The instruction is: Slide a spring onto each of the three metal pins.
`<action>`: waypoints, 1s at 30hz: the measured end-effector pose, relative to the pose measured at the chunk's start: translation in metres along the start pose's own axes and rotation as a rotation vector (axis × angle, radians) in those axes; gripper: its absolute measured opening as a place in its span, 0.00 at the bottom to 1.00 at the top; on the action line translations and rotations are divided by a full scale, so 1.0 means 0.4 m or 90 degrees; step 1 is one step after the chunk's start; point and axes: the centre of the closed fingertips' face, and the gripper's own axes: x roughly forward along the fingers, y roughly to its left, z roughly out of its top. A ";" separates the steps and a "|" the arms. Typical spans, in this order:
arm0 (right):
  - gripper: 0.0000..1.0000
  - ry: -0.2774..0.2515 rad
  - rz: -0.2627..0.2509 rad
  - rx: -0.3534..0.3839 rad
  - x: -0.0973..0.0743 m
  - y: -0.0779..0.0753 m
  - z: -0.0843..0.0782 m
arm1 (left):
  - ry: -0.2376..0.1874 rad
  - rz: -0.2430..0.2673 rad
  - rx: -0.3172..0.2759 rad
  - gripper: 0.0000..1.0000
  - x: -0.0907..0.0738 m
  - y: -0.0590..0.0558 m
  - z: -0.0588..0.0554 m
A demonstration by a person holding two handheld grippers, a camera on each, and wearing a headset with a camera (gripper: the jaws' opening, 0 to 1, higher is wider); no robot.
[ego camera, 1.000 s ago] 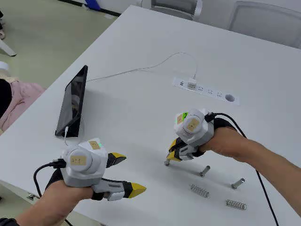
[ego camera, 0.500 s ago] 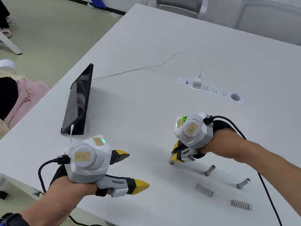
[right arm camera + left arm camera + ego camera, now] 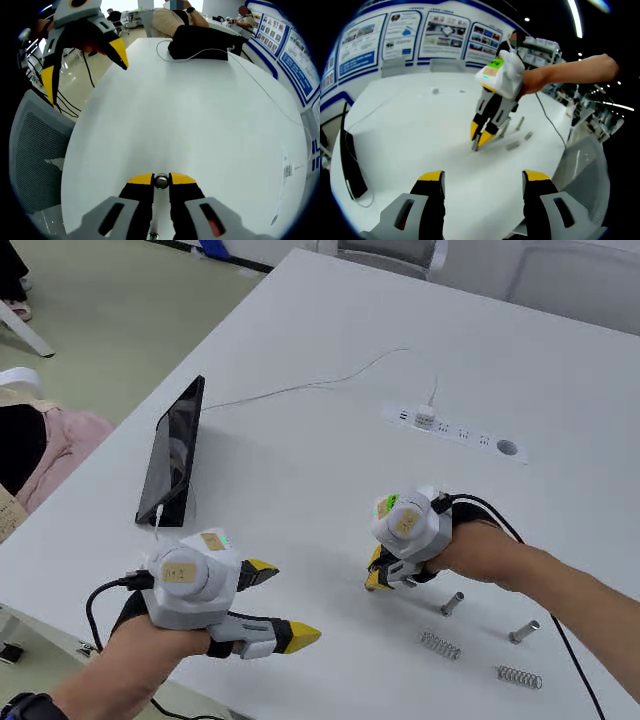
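My right gripper (image 3: 377,581) is shut on a small metal pin (image 3: 161,181), its tips down at the white table (image 3: 300,480). The left gripper view shows that pin (image 3: 475,146) touching the tabletop below the right gripper (image 3: 480,137). Two more pins (image 3: 452,603) (image 3: 523,631) lie to its right. In front of them are two springs (image 3: 439,645) (image 3: 518,677). My left gripper (image 3: 283,602) hovers open and empty near the table's front edge, left of the right one, its jaws wide apart in its own view (image 3: 482,176).
A dark tablet (image 3: 172,450) stands propped at the left. Its white cable (image 3: 300,388) runs to a power strip (image 3: 455,432) further back. Chairs stand beyond the far edge. The table's front edge is close under my left hand.
The head camera has shifted a little. Both grippers, the pins and the springs stay where they were on the table.
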 end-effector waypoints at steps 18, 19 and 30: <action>0.33 -0.052 -0.047 0.067 -0.096 -0.015 -0.005 | 0.000 -0.002 0.008 0.64 -0.002 -0.007 0.012; 0.34 -0.062 -0.053 0.078 -0.104 -0.016 -0.005 | -0.001 -0.003 0.007 0.64 -0.002 -0.009 0.014; 0.41 -0.150 -0.097 0.187 -0.151 0.000 -0.004 | -0.008 -0.002 0.002 0.64 -0.004 -0.015 0.028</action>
